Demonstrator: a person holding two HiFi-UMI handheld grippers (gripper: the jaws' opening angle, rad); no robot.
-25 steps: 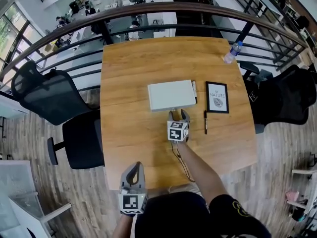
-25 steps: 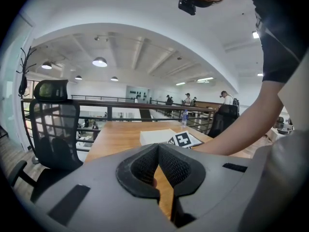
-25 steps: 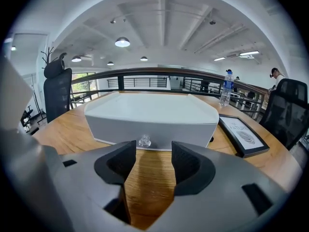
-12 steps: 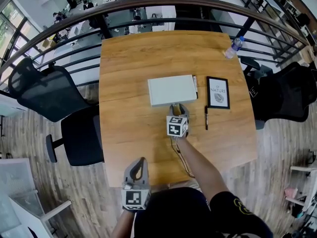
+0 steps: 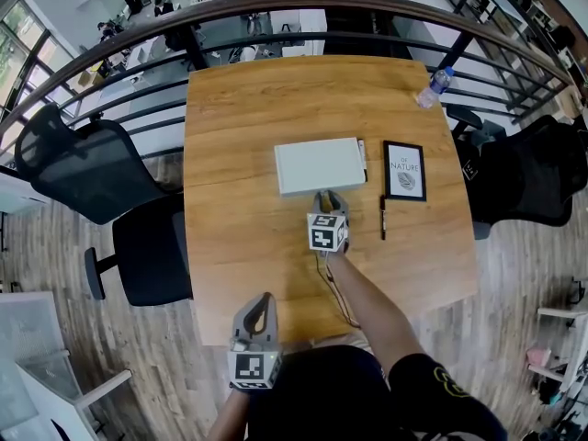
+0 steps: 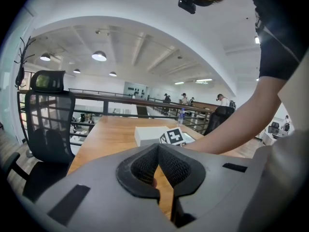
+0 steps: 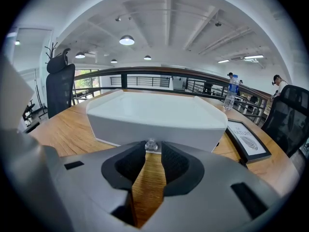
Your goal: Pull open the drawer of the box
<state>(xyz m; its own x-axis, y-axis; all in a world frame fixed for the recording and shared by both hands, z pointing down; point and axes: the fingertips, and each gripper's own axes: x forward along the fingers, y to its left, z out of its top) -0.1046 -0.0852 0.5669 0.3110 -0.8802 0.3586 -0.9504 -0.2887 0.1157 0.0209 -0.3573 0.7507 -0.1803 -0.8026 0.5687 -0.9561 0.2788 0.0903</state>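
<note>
A flat white box (image 5: 319, 165) lies mid-table on the wooden table (image 5: 234, 108). Its front face (image 7: 154, 124) carries a small clear drawer knob (image 7: 151, 145). My right gripper (image 5: 329, 197) reaches up to that front side. In the right gripper view, the right gripper (image 7: 153, 150) has the knob between its fingertips; the jaws have just been closing and a thin gap still shows beside the knob. My left gripper (image 5: 261, 302) hangs off the near table edge, away from the box. In its own view, the left gripper (image 6: 158, 148) has its tips together and holds nothing.
A framed print (image 5: 403, 170) and a black pen (image 5: 382, 220) lie right of the box. A water bottle (image 5: 432, 87) lies at the far right corner. Black office chairs (image 5: 87, 168) stand left and right of the table, with a curved railing (image 5: 276, 16) behind.
The right gripper's jaws have narrowed around the knob at the box's front. The left gripper has hardly moved.
</note>
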